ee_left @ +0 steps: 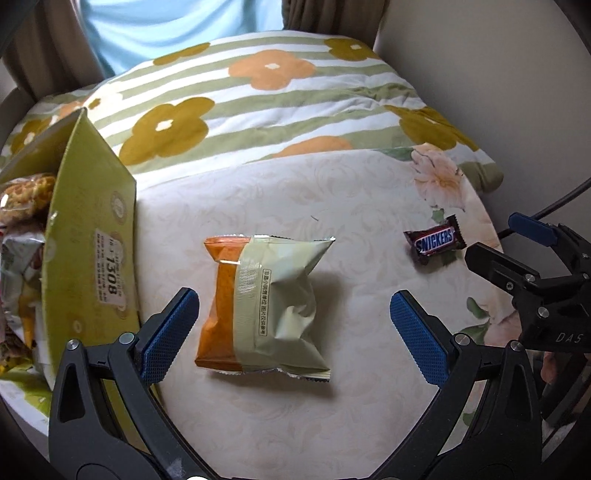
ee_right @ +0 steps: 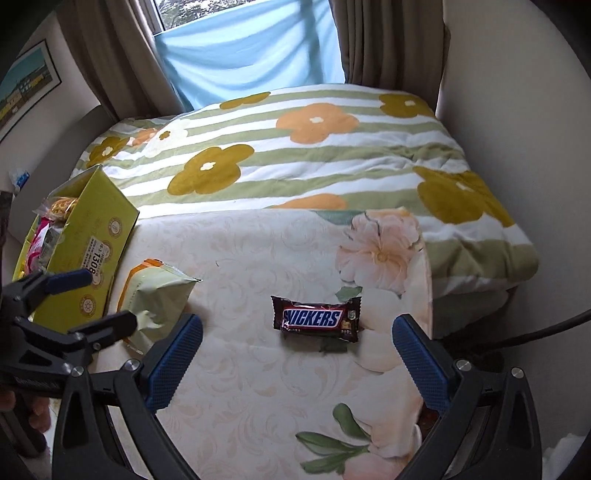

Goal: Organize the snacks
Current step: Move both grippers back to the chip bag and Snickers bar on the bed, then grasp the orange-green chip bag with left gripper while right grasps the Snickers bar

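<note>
Cream bedsheet [ee_left: 258,424]. Left gripper [ee_left: 293,334] spread wide, packet [ee_left: 266,306] between fingers. Right gripper [ee_right: 297,356] spread wide, Snickers [ee_right: 316,318] just ahead. Box [ee_left: 92,240] left. Lower squarely, pinch packet gently.

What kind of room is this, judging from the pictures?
Probably a bedroom at home: a folded flowered quilt lies on what looks like a bed, with curtains at a window behind it and a framed picture on the wall.
</note>
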Action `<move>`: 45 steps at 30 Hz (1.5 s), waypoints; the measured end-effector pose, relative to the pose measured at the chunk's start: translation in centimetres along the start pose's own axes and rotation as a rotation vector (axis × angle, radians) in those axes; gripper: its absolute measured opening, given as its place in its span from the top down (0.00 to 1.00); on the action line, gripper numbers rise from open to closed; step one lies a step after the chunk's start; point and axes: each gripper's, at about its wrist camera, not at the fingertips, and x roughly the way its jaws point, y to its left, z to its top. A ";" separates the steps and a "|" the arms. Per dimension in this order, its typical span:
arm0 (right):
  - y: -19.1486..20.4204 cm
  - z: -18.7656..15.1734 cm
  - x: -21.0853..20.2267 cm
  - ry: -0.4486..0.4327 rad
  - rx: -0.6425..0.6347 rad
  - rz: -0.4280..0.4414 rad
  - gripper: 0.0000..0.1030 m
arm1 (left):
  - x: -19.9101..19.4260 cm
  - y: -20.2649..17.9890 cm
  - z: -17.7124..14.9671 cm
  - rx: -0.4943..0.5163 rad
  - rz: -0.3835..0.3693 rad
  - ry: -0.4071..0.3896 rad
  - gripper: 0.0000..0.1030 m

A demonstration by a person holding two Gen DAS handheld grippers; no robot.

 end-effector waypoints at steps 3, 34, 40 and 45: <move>-0.5 -0.5 1.6 -0.001 0.003 -0.012 0.01 | 2.3 0.6 -0.3 -0.023 0.037 0.016 0.00; 0.0 -1.9 7.1 -0.031 0.013 -0.155 0.20 | 6.4 3.6 -1.0 -0.012 0.021 0.024 0.39; 0.2 -2.0 7.1 -0.040 0.006 -0.165 0.29 | 6.1 3.6 -1.1 -0.024 0.019 0.026 0.40; 0.3 -2.0 6.9 -0.040 -0.003 -0.159 0.39 | 5.6 3.4 -1.1 -0.034 0.025 0.022 0.40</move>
